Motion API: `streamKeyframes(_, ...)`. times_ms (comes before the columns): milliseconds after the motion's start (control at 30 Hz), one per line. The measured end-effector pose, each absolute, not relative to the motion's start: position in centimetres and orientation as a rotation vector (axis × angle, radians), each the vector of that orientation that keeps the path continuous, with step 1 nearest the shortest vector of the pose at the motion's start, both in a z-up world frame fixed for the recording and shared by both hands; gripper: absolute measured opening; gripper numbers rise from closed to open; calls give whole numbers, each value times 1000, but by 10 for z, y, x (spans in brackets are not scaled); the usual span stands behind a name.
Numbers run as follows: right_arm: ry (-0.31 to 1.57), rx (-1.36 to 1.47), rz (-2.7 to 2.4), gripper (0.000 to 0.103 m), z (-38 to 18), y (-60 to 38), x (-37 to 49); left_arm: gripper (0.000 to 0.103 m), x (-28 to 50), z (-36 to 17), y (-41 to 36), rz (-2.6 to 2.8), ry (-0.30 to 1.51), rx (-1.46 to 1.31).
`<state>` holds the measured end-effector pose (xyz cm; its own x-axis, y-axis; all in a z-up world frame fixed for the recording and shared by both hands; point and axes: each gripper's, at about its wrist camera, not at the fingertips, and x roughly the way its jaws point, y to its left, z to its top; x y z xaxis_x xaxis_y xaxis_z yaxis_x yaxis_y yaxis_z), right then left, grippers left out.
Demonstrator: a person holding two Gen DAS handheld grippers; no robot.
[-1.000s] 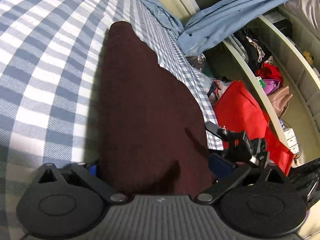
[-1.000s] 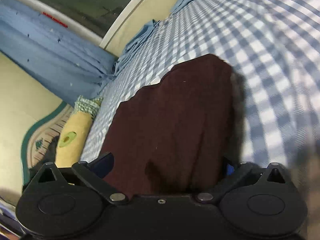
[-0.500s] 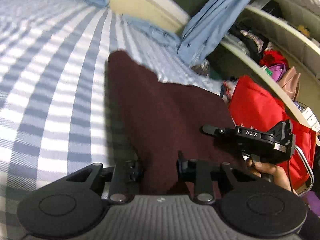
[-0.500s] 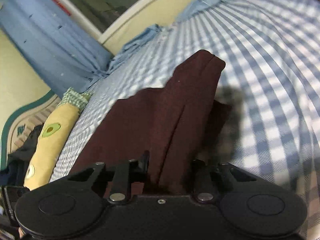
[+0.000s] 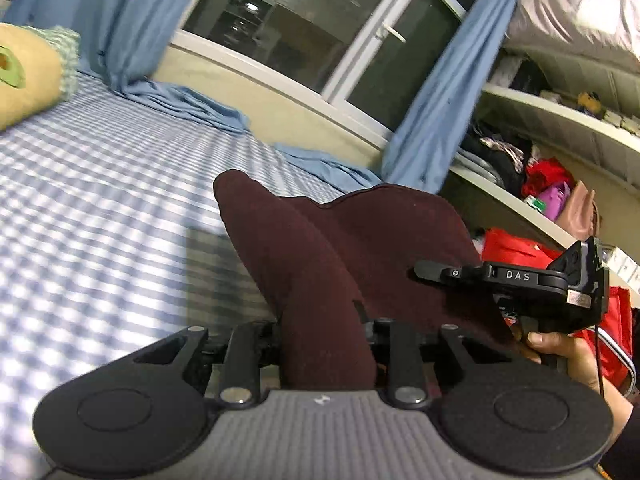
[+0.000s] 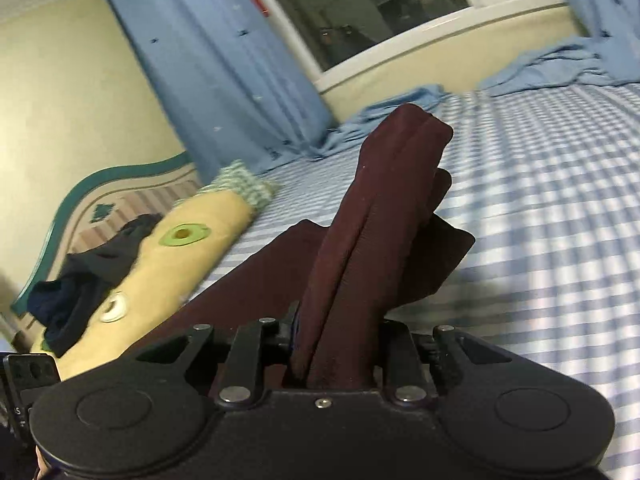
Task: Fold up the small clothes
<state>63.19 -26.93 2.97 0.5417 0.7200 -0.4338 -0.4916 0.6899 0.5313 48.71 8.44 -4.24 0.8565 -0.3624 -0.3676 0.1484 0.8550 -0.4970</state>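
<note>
— Starting closest in: the left claw (image 5: 326, 344) is clamped on a bunched ridge of the maroon garment (image 5: 360, 248), and the right claw (image 6: 332, 340) is pinched on another gathered edge of it. Both jaws look drawn in tight on cloth.

— So where does the garment sit overall?

— Lifted at both grips, standing up in soft peaks above the checked bed sheet (image 5: 100, 208). From the right wrist view, part of it trails low toward the sheet on the left; I can't tell whether that part touches.

— What worries you?

— Each grip seems to hold several layers in a wad, not a clean edge. If the claws carry it over like this, I'd expect the fold to land crooked, or a hidden layer to slip free and flop out.

— Anything else?

— The right-hand device (image 5: 520, 280) sits just beside the cloth in the left wrist view. Pulling the two apart unevenly could drag one corner out of a jaw.

— And farther off?

— The yellow pillow (image 6: 168, 256) with dark clothing (image 6: 84, 276) on it lies near the trailing side, and blue curtains (image 6: 216, 60) pool on the bed's far edge. A wide swing could snag either.
</note>
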Motion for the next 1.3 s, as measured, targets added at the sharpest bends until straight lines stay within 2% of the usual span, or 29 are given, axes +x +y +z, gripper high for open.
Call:
streamKeyframes(200, 715, 423, 794, 23, 14, -204, 614, 28, 440, -50, 137, -206, 488, -489)
streamKeyframes(467, 849, 457, 827, 23, -31, -157, 583, 27, 392, -90, 173, -143, 548, -517)
streamKeyframes(567, 870, 451, 806, 24, -46, -156, 572, 32, 380, -102, 165, -108, 580, -448)
streamKeyframes(633, 865, 450, 792, 32, -56, -160, 563, 50, 372, -107, 157, -69, 581, -419)
streamKeyframes(667, 868, 460, 763, 45, -61, -165, 560, 55, 366, -108, 155, -43, 579, -399)
streamKeyframes(700, 880, 476, 724, 62, -66, -172, 559, 61, 361, -109, 153, -25, 578, -378)
streamKeyframes(733, 899, 499, 695, 72, -71, -181, 556, 66, 355, -107, 153, -9, 578, -352)
streamKeyframes(800, 919, 571, 657, 80, -74, -200, 549, 68, 336, -102, 153, 2, 576, -281)
streamKeyframes(833, 916, 594, 647, 83, -70, -211, 542, 73, 326, -98, 153, 11, 579, -241)
streamKeyframes(1000, 782, 503, 687, 86, -28, -244, 481, 76, 281, -64, 157, 56, 543, -182)
streamKeyframes(1100, 741, 480, 843, 88, -7, -236, 443, 82, 279, -46, 155, 55, 495, -195)
streamKeyframes(1200, 755, 473, 988, 89, -8, -215, 415, 83, 298, -53, 149, 96, 521, -166)
streamKeyframes(1300, 807, 397, 971, 87, -26, -199, 406, 81, 313, -83, 147, 141, 611, -122)
